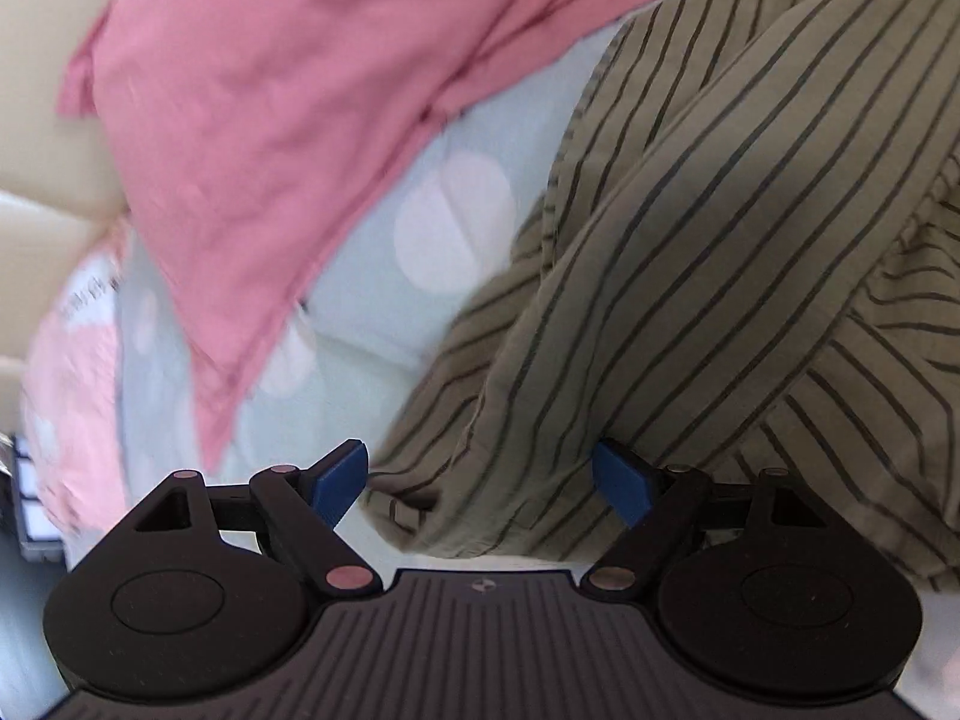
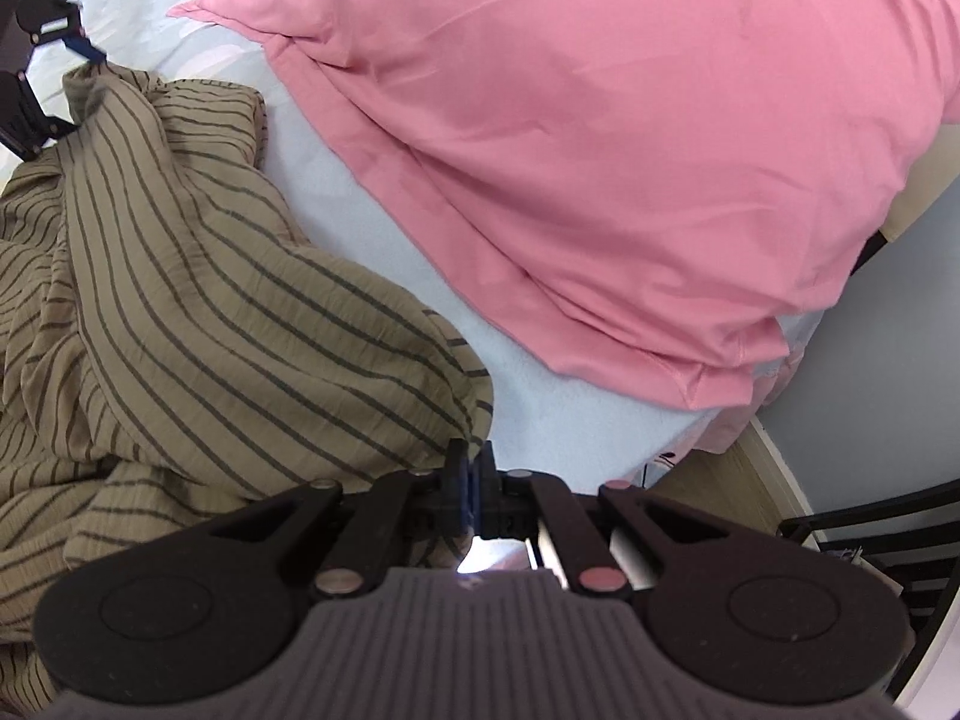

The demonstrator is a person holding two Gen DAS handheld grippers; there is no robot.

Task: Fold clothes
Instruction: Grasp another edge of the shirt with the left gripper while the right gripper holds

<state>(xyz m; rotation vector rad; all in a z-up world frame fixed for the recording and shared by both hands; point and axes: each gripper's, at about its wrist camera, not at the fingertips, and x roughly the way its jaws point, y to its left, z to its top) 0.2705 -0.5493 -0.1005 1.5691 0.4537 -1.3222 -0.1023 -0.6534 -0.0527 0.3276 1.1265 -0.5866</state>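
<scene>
Now my right gripper (image 2: 474,474) pinches the striped garment's (image 2: 180,300) corner near the bed's (image 2: 570,420) edge; my left gripper (image 1: 480,480), jaws wide, must next grab another corner.

The crumpled olive striped shirt (image 2: 180,312) lies on the pale blue dotted bedsheet (image 2: 336,192), left of the flat pink cotton garment (image 2: 600,138) in the right wrist view, a strip of bedsheet between them. Beyond the bed's right edge, a black chair (image 2: 888,534) on wooden floor (image 2: 720,474).
</scene>
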